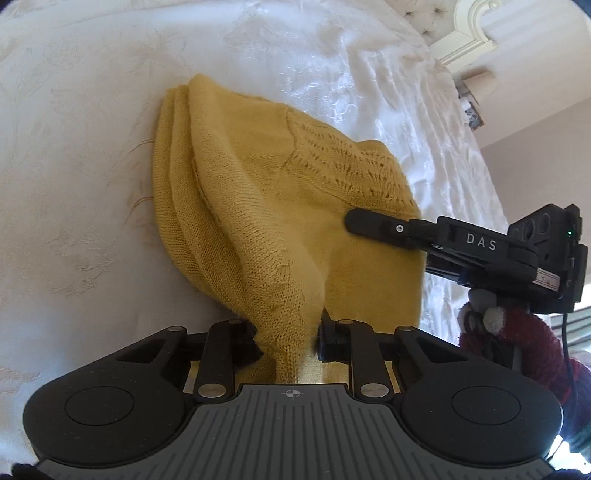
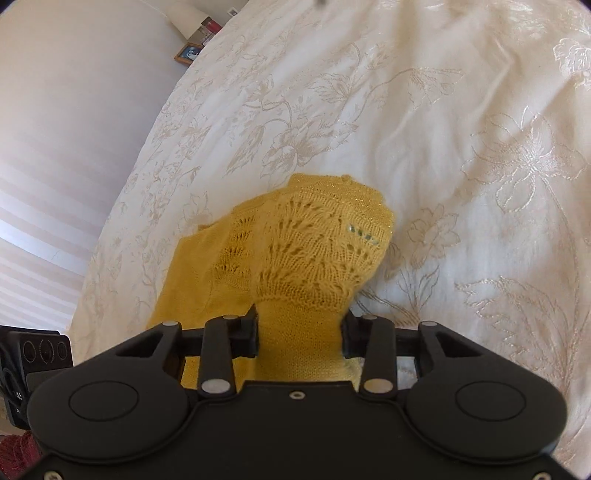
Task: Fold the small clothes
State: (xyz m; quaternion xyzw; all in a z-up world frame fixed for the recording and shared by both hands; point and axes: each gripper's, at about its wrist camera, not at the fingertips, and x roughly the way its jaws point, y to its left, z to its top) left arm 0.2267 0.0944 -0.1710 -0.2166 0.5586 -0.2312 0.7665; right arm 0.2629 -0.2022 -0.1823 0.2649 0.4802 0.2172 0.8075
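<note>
A small yellow knitted garment (image 1: 266,206) with a lace-pattern yoke lies partly folded on a white embroidered bedspread (image 1: 81,155). My left gripper (image 1: 288,341) is shut on a bunched edge of the garment close to the camera. My right gripper (image 1: 354,219) reaches in from the right in the left wrist view, its finger lying on the garment. In the right wrist view my right gripper (image 2: 299,338) is shut on the garment (image 2: 310,251) just below the lace yoke, lifting it off the bedspread (image 2: 443,147).
A cream carved headboard (image 1: 472,33) stands at the far right in the left wrist view. A striped wall (image 2: 55,166) and a small framed picture (image 2: 188,53) lie beyond the bed's left edge. A dark red knitted sleeve (image 1: 517,332) shows behind the right gripper.
</note>
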